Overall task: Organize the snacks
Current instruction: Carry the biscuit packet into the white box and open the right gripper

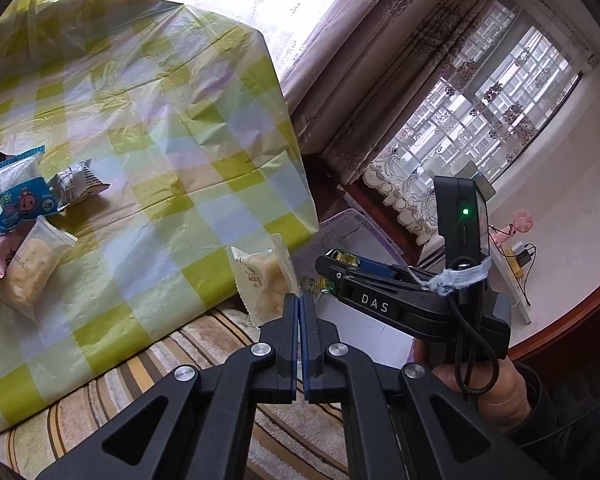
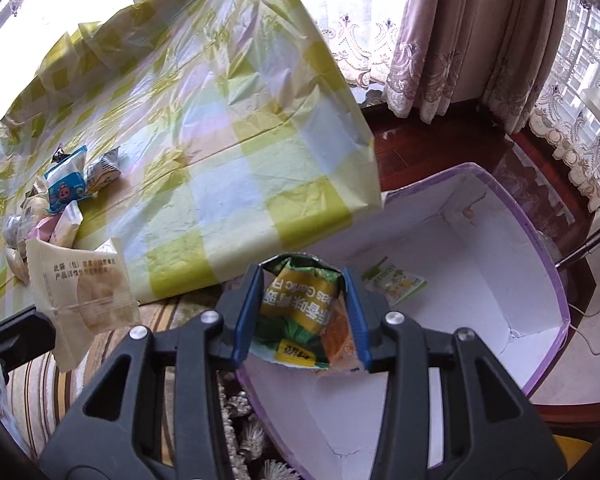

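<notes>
left fingers point(image 1: 299, 312): I'm clamping a clear cracker pack point(image 1: 265, 280) off the bench point(image 1: 172, 128) edge
right fingers point(image 2: 303, 312): I'm gripping a green-yellow snack bag point(image 2: 300, 312) over the white box point(image 2: 460, 248)
box: one packet point(image 2: 394, 283) inside

Two grippers show: the left gripper point(image 1: 299, 316) and the right gripper point(image 2: 302, 304), each pinching one snack packet. One box point(image 2: 540, 264) sits at three o'clock, with one packet point(image 2: 394, 283) inside. Roughly six packets point(image 1: 20, 196) are heaped at nine o'clock.

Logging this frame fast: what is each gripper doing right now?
Left gripper: shut on a clear cracker packet.
Right gripper: shut on a green-and-yellow snack bag, over the white box.
</notes>
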Available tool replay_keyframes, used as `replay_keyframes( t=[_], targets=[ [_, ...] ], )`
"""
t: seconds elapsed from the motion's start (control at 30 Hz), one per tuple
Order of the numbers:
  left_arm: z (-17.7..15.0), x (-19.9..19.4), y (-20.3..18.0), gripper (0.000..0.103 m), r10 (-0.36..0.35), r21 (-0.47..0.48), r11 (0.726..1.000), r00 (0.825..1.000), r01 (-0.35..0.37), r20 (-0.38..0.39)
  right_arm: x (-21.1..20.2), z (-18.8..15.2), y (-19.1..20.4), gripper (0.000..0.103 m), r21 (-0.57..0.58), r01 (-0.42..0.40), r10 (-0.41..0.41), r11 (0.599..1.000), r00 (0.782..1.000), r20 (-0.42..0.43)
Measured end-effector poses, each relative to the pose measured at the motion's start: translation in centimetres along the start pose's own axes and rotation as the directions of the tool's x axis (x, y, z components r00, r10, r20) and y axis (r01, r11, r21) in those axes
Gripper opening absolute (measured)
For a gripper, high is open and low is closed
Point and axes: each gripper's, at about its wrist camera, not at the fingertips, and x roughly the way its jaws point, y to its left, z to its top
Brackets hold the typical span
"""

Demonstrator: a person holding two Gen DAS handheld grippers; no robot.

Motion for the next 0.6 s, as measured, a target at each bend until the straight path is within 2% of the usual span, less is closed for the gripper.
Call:
replay_keyframes(
  t=[0.27,0.43,0.5,0.57,0.6],
  targets=[
    [0.1,3.3,-1.4,0.001,-0.035,0.024,0.999,0.996,0.037,-0.077,0.8,0.1,-2.6,0.045,0.053,0.033,-0.032,0.998,0.999,-0.008],
    [0.2,4.3,-1.4,0.004,-0.017,0.015,1.0,0.993,0.019,-0.113,1.2,0.2,-3.3,0.047,0.084,0.051,-0.049,0.995,0.998,-0.025],
    [0.1,4.3,-1.0,0.004,-0.02,0.0,1.0,0.993,0.02,-0.114,1.3,0.2,-3.3,0.051,0.088,0.047,-0.045,0.995,0.999,-0.027],
    [0.1,4.1,-0.8,0.006,-0.019,-0.01,1.0,0.994,0.018,-0.108,1.2,0.2,-3.1,0.061,0.089,0.042,-0.04,0.995,0.999,-0.024],
    [0.1,4.0,-0.7,0.008,-0.017,-0.011,1.0,0.994,0.016,-0.104,1.1,0.2,-3.1,0.062,0.089,0.035,-0.033,0.995,0.999,-0.023]
  ],
)
